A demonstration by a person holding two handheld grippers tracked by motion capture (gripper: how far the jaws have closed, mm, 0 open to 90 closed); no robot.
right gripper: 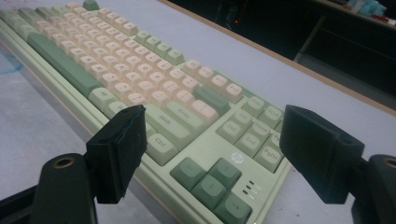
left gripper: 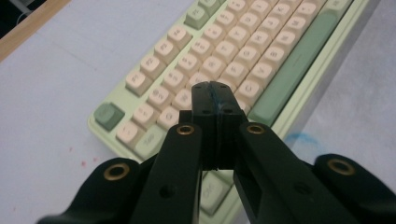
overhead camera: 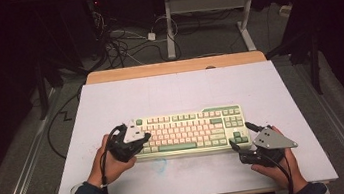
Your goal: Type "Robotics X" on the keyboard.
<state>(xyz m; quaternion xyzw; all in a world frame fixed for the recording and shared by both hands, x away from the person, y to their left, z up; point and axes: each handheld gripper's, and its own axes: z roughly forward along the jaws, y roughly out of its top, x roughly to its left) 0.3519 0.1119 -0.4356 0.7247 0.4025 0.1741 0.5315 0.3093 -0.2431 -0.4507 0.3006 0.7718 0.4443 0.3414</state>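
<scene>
A pale green keyboard [overhead camera: 189, 130] with cream and green keys lies across the middle of the white table top [overhead camera: 179, 88]. My left gripper [overhead camera: 144, 138] hovers over the keyboard's left end, held in a hand. In the left gripper view its jaws [left gripper: 215, 93] are pressed together with nothing between them, above the lower-left letter keys of the keyboard [left gripper: 261, 51]. My right gripper [overhead camera: 240, 135] sits at the keyboard's right front corner. In the right gripper view it [right gripper: 212, 135] stands open, its pads either side of the arrow keys of the keyboard [right gripper: 116, 70], touching nothing.
A faint blue scribble [overhead camera: 161, 165] marks the table just in front of the keyboard. A wooden strip [overhead camera: 176, 66] edges the far side of the table. Beyond it are floor cables [overhead camera: 122, 43] and a white desk frame [overhead camera: 208, 6].
</scene>
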